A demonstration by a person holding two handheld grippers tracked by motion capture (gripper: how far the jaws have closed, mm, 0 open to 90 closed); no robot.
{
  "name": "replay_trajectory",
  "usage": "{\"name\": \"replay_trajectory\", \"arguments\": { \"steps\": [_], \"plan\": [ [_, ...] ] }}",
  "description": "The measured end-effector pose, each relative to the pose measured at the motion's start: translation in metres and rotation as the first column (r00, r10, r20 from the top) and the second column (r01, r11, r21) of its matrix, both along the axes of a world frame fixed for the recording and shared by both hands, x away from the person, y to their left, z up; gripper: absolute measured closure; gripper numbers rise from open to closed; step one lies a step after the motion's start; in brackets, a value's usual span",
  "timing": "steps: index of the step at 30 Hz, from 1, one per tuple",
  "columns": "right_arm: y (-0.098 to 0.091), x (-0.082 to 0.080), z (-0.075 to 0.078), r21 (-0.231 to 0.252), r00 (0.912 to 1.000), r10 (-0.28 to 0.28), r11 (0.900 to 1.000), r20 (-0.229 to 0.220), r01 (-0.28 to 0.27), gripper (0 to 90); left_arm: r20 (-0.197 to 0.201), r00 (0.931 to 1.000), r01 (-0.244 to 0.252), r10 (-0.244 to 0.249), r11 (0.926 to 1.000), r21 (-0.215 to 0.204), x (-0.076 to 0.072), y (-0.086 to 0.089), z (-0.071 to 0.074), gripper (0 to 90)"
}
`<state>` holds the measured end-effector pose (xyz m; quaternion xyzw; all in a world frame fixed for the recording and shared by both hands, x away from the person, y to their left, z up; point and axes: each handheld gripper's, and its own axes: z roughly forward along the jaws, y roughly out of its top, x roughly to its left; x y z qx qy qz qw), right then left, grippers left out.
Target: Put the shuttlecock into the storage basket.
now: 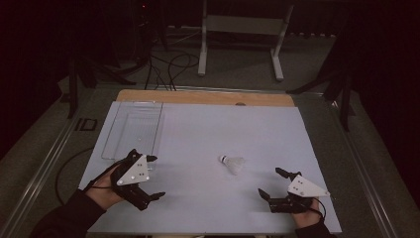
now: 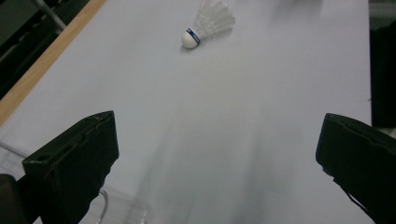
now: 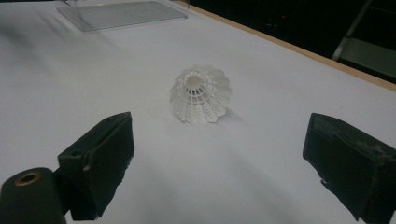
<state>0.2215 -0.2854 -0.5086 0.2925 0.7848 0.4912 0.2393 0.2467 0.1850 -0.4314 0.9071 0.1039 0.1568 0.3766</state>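
A white plastic shuttlecock (image 1: 233, 163) lies on its side on the white table, its cork to the left. In the left gripper view the shuttlecock (image 2: 208, 23) lies far ahead, its white cork ringed with a blue band. The right gripper view looks into the shuttlecock's (image 3: 201, 95) open skirt, a short way ahead. My left gripper (image 1: 153, 177) rests open at the front left, well left of it. At the front right my right gripper (image 1: 273, 182) is open too, jaws wide, nothing between them.
A clear plastic tray (image 1: 132, 128) lies at the back left of the table, just beyond my left gripper. A wooden strip (image 1: 205, 97) edges the table's far side. Beyond it stand a metal frame (image 1: 240, 37) and floor cables.
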Motion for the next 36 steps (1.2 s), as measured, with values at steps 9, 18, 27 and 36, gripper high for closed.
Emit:
{"name": "replay_trajectory", "arguments": {
  "steps": [9, 18, 27, 36],
  "plan": [
    [0.0, 0.0, 0.0, 0.001, 1.0, 0.002, 1.0, -0.001, -0.002, 8.9, -0.045, 0.9965, 0.074, -0.071, 0.9932, 0.09, 0.008, -0.017, 0.0, 0.0],
    [0.0, 0.0, -0.001, 0.003, 0.9999, 0.007, 1.0, -0.007, -0.007, 8.9, -0.096, 0.9848, 0.157, -0.145, 0.9781, 0.137, 0.014, -0.031, -0.001, 0.0],
    [0.0, 0.0, -0.001, 0.004, 0.9999, 0.005, 1.0, -0.009, -0.005, 9.0, -0.143, 0.9701, 0.221, -0.196, 0.9578, 0.184, 0.022, -0.045, -0.008, 0.0],
    [0.0, 0.0, -0.001, 0.0, 1.0, 0.008, 1.0, -0.003, -0.008, 8.9, -0.165, 0.9589, 0.264, -0.231, 0.9379, 0.224, 0.029, -0.064, -0.012, 0.0]
  ]
}}
